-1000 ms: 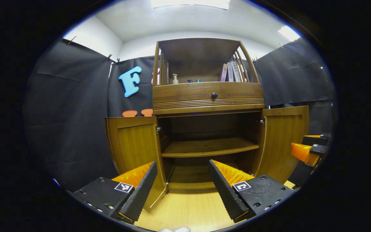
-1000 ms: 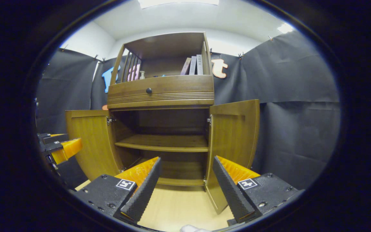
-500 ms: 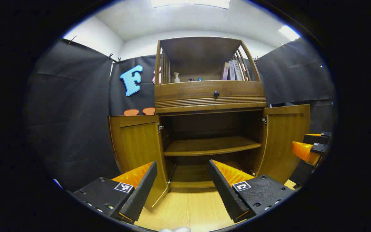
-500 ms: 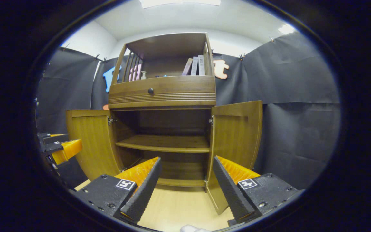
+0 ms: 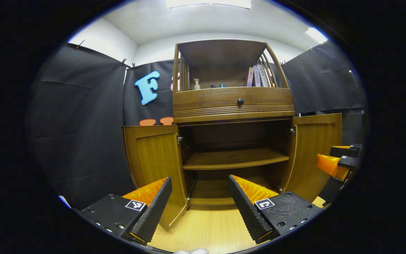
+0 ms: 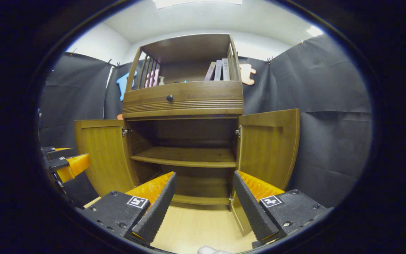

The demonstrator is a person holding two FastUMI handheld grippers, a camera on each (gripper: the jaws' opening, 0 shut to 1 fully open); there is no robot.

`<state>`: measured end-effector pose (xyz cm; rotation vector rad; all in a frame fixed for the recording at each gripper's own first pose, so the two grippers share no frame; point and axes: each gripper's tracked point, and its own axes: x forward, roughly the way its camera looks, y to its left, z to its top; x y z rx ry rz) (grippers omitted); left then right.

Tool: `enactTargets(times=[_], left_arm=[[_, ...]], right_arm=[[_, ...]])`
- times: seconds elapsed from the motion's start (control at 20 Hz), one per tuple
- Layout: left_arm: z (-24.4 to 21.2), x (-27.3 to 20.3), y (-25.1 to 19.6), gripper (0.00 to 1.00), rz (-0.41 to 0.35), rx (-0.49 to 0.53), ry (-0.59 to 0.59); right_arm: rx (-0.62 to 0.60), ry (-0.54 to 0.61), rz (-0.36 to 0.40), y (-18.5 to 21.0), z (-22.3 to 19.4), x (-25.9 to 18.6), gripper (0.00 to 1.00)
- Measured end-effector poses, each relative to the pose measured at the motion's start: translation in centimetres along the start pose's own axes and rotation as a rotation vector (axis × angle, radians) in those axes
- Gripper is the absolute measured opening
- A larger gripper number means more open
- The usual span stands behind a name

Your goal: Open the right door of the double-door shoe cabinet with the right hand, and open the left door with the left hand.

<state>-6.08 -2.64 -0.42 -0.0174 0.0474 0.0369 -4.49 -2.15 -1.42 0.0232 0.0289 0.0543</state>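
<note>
The wooden shoe cabinet [image 5: 234, 106] [image 6: 183, 100] stands ahead with both lower doors swung wide. Its left door [image 5: 153, 155] [image 6: 100, 151] and right door [image 5: 315, 148] [image 6: 268, 144] point outward, baring an empty inner shelf [image 5: 234, 159] [image 6: 185, 157]. My left gripper [image 5: 199, 203] is open a short way in front of the left door, with nothing between its fingers. My right gripper [image 6: 203, 203] is open too, just in front of the right door's lower edge. Each gripper also shows at the other view's edge, the right gripper [image 5: 337, 164] and the left gripper [image 6: 65, 164].
A drawer with a dark knob [image 5: 240, 101] sits above the doors. The open top shelf holds a small bottle [image 5: 197, 84] and several books [image 5: 257, 76]. Light wood floor [image 5: 206, 229] lies before the cabinet. Black cloth walls close in both sides.
Both grippers stayed open and drifted slightly; the cabinet slid a little rightward in both views. The doors stand as wide as before.
</note>
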Motion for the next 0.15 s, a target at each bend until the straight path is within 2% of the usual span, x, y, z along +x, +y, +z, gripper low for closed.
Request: enactTargets(times=[0.15], left_arm=[[-0.12,0.0,0.19,0.96,0.01,0.0,0.004]], right_arm=[[-0.002,0.01,0.008,0.18,-0.19,0.43,1.0]])
